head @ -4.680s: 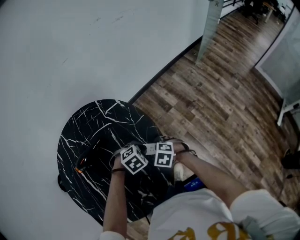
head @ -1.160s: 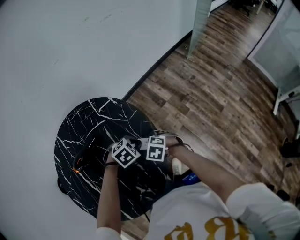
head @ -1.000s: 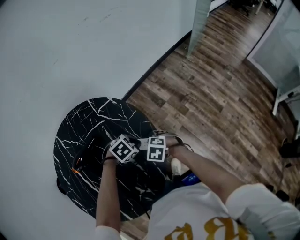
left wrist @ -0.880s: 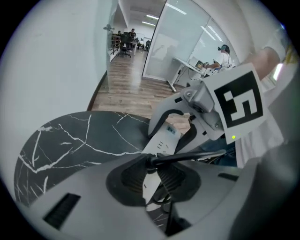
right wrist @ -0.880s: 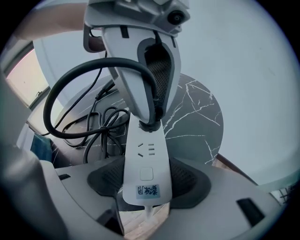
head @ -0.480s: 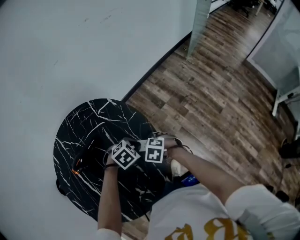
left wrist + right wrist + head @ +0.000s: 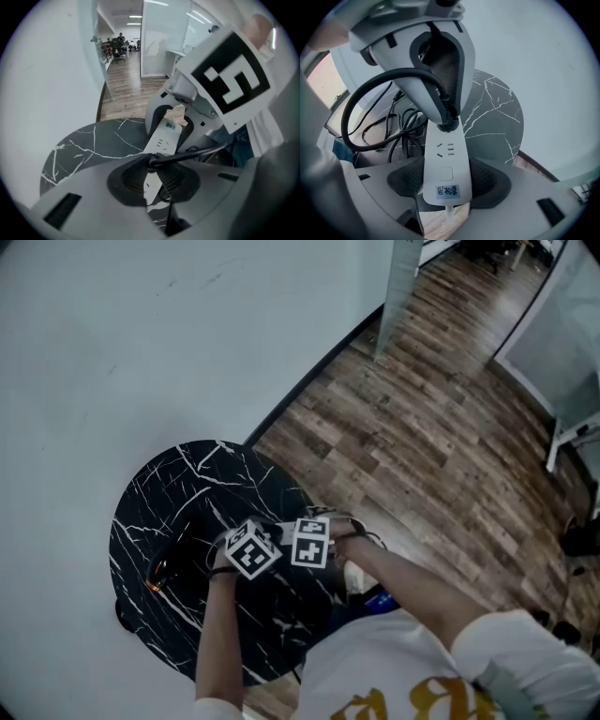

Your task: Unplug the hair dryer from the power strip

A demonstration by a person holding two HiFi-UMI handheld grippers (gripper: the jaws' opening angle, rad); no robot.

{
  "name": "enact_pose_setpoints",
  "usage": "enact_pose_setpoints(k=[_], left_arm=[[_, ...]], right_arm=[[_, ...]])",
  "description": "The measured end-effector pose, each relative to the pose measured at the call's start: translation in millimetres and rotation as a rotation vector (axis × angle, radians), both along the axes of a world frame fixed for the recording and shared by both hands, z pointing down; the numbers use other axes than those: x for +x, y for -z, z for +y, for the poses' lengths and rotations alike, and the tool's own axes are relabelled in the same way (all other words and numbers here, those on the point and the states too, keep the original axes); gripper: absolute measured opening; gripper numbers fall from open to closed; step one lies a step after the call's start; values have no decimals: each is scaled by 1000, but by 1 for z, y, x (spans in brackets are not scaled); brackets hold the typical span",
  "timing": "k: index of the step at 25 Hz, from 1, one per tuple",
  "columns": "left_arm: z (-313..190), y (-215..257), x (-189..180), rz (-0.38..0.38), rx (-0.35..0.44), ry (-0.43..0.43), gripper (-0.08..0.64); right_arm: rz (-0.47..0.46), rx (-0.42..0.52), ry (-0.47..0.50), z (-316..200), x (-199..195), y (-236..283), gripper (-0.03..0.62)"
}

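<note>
Nothing's really shifted since the earlier frames, both grippers are parked in the same spot. Plug (image 7: pixel 449 125) looks still seated in the far end of the power strip (image 7: pixel 444 150), my left gripper (image 7: pixel 446 115) clamped shut on it, right gripper (image 7: pixel 447 180) pinching the strip's near end. Hair dryer (image 7: pixel 164 563) lies at the left of the marble table (image 7: pixel 178 484). So we're at the pull step: next I'd tug the plug straight out while the right holds firm.

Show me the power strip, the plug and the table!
power strip (image 7: pixel 446 162), right gripper view, middle of its white top face.
plug (image 7: pixel 449 124), right gripper view, its black body at the strip's end.
table (image 7: pixel 178 486), head view, bare marbled top.
</note>
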State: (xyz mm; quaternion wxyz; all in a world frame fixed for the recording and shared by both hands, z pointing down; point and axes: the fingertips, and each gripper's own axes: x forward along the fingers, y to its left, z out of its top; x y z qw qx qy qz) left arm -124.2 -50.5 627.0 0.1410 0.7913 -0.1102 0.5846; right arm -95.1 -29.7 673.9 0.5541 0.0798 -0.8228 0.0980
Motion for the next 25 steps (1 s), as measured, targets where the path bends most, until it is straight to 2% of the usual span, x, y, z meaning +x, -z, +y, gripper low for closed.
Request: enact_pose_setpoints(k=[1, 3, 8, 9, 11, 14, 16, 23, 25], left_arm=[[2, -2, -1, -6, 34, 8, 56], [3, -4, -3, 1, 38, 43, 57], [-7, 4, 2, 82, -139, 94, 58], [-8, 5, 4, 88, -155, 96, 60], [-7, 7, 5, 73, -122, 68, 60], [1, 2, 3, 11, 0, 10, 58], [3, -3, -2, -5, 21, 22, 57], [-7, 5, 1, 60, -156, 63, 57], [-8, 6, 3, 64, -158, 65, 58]], right_arm=[[-1, 0, 3, 0, 0, 0, 270], [-2, 4, 12, 1, 0, 0, 270], [0, 15, 17, 2, 3, -2, 270], [9, 9, 12, 1, 4, -2, 270], [25, -1, 3, 0, 3, -2, 270], [28, -5, 2, 2, 2, -2, 270], [26, 1, 9, 1, 3, -2, 270], [6, 9, 10, 1, 1, -1, 270], [15, 7, 2, 0, 3, -1, 270]])
